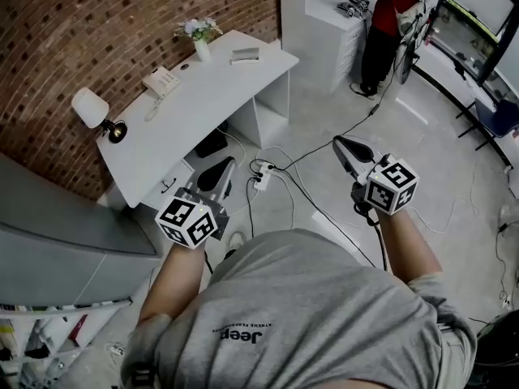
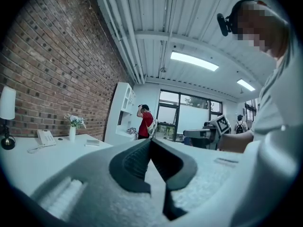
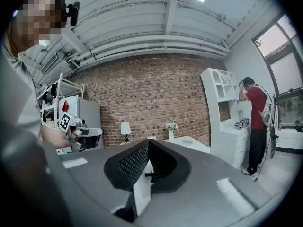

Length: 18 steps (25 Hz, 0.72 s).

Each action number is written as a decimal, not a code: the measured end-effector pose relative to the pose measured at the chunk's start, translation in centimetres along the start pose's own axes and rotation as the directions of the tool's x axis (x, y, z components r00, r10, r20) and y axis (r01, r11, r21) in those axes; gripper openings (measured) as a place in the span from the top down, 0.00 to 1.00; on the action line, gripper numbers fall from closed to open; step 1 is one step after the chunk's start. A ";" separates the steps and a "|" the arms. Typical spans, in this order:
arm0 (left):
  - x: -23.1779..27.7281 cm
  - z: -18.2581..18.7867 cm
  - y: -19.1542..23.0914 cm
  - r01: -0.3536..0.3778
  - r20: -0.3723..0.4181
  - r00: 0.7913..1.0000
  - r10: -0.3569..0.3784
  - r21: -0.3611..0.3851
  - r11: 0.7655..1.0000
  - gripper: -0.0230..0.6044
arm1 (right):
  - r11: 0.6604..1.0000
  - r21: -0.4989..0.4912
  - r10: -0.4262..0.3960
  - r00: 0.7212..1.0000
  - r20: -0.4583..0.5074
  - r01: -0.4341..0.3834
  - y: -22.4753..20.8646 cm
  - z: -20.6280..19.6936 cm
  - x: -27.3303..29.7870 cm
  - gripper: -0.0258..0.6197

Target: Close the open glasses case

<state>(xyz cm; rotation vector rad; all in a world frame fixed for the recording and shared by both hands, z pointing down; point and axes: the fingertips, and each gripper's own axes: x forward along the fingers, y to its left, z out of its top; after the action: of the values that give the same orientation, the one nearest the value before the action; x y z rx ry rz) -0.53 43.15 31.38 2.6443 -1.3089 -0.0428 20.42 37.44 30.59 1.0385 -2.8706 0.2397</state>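
Observation:
A small flat pale case-like thing (image 1: pixel 245 54) lies near the far end of the white desk (image 1: pixel 203 104); it is too small to tell whether it is open. The same thing (image 2: pixel 93 142) shows in the left gripper view. My left gripper (image 1: pixel 229 162) is held level in the air short of the desk, jaws shut and empty, tips meeting (image 2: pixel 150 141). My right gripper (image 1: pixel 336 142) hangs over the floor to the right, also shut with nothing in it (image 3: pixel 148 141). Both are well away from the case.
On the desk stand a lamp (image 1: pixel 91 108), a telephone (image 1: pixel 161 81) and a vase of flowers (image 1: pixel 200 35). Cables and a power strip (image 1: pixel 261 177) lie on the floor ahead. A person in red (image 1: pixel 389 14) stands by a white shelf unit (image 1: pixel 324 23).

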 end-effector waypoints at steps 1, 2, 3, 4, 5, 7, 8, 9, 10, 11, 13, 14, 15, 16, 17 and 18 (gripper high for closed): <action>0.4 0.0 0.8 0.004 0.000 1.000 -0.004 -0.003 1.000 0.97 | 1.000 0.001 0.002 1.000 0.001 -0.002 -0.2 0.0 0.8 0.95; 0.9 -0.1 1.7 0.011 0.000 1.000 -0.011 -0.007 1.000 0.97 | 1.000 0.002 0.001 1.000 0.002 -0.001 -0.4 0.1 1.7 0.95; 1.5 -0.1 2.7 0.021 -0.001 1.000 -0.021 -0.010 1.000 0.97 | 1.000 0.003 -0.002 1.000 0.002 0.002 -0.7 0.1 2.7 0.95; 2.2 -0.1 3.8 0.034 -0.003 0.999 -0.034 -0.012 0.999 0.97 | 1.000 0.003 -0.008 1.000 0.002 0.008 -1.1 0.1 3.8 0.95; 2.8 -0.2 5.2 0.048 -0.005 0.999 -0.048 -0.012 0.999 0.97 | 1.000 0.002 -0.014 1.000 0.001 0.014 -1.4 0.2 5.1 0.95; 4.2 -0.1 8.6 0.076 -0.010 0.997 -0.076 -0.008 0.997 0.97 | 1.000 -0.007 -0.029 1.000 0.003 0.029 -2.0 0.4 8.3 0.95; 4.9 0.0 10.7 0.089 -0.011 0.996 -0.089 -0.006 0.996 0.97 | 0.999 -0.015 -0.038 0.999 0.008 0.038 -2.4 0.7 10.1 0.95; 5.6 0.1 12.9 0.102 -0.011 0.995 -0.102 -0.004 0.995 0.97 | 0.999 -0.021 -0.048 0.999 0.017 0.049 -2.8 1.0 11.9 0.95; 6.3 0.4 15.1 0.114 -0.012 0.993 -0.114 -0.002 0.993 0.97 | 0.998 -0.023 -0.060 0.998 0.031 0.061 -3.3 1.5 13.9 0.95; 7.1 0.8 17.4 0.126 -0.012 0.992 -0.126 0.001 0.992 0.97 | 0.997 -0.020 -0.073 0.996 0.046 0.074 -3.7 2.0 15.9 0.95; 8.7 2.1 21.6 0.153 -0.015 0.988 -0.153 0.010 0.988 0.97 | 0.996 -0.005 -0.093 0.993 0.068 0.093 -4.4 3.2 19.9 0.95; 9.5 2.8 23.6 0.166 -0.018 0.986 -0.166 0.019 0.986 0.97 | 0.995 -0.002 -0.097 0.993 0.073 0.098 -4.6 3.8 22.0 0.95; 10.1 3.6 25.5 0.178 -0.021 0.984 -0.178 0.029 0.984 0.97 | 0.995 -0.002 -0.101 0.992 0.075 0.101 -4.7 4.4 24.0 0.95; 10.7 4.3 27.4 0.187 -0.024 0.982 -0.186 0.038 0.982 0.97 | 0.995 -0.005 -0.103 0.992 0.078 0.104 -4.9 5.0 25.9 0.95; 11.2 5.0 29.3 0.193 -0.025 0.981 -0.192 0.042 0.980 0.97 | 0.994 -0.008 -0.106 0.991 0.083 0.108 -5.1 5.6 27.8 0.95; 11.7 5.6 31.1 0.197 -0.025 0.980 -0.197 0.042 0.979 0.97 | 0.994 -0.010 -0.110 0.990 0.088 0.112 -5.4 6.1 29.5 0.95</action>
<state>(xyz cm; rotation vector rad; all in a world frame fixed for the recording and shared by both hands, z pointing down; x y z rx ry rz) -18.43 14.56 32.24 2.7947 -1.0488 -0.0146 1.06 13.75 28.99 1.2312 -2.8737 0.1696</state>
